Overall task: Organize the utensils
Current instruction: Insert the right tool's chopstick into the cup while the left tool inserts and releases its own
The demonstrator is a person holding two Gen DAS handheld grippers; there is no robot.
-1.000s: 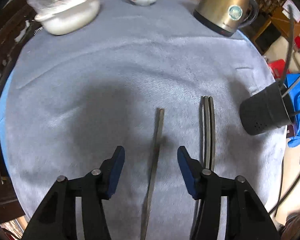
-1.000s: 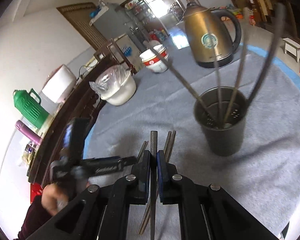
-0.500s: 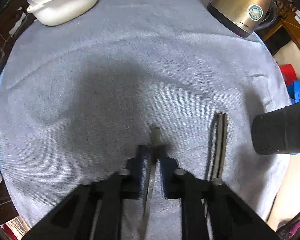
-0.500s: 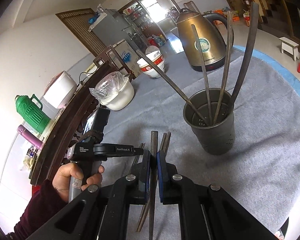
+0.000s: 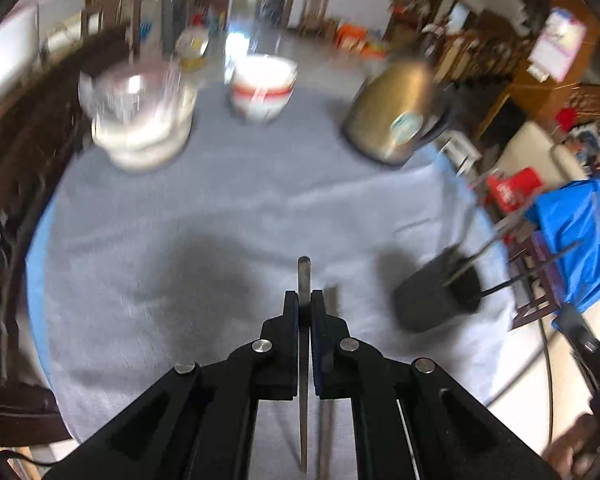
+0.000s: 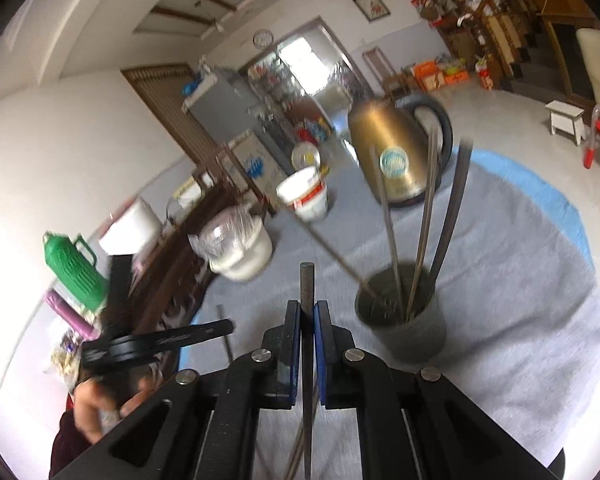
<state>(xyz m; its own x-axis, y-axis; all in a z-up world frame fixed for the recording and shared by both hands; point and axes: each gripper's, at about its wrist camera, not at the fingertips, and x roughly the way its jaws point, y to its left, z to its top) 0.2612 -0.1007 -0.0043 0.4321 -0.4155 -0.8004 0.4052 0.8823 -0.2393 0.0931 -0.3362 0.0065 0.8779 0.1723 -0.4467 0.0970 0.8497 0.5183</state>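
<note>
both grippers' jaws pinch a chopstick (image 5: pixel 303 276) each, lower ends cut off; holder (image 5: pixel 436 300) blurred.

A thin dark chopstick (image 5: pixel 303 280) stands upright at lower centre of the left wrist view, clamped between black fingers (image 5: pixel 290 316). Another dark chopstick (image 6: pixel 307 292) is pinched likewise, lower centre of the right wrist view. Right of it, the dark perforated holder (image 6: pixel 414 332) stands upright with four chopsticks (image 6: pixel 424 236) leaning inside.

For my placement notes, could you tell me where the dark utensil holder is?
The dark utensil holder stands on the grey cloth, right of centre in the right wrist view, in front of the gold kettle.
</note>
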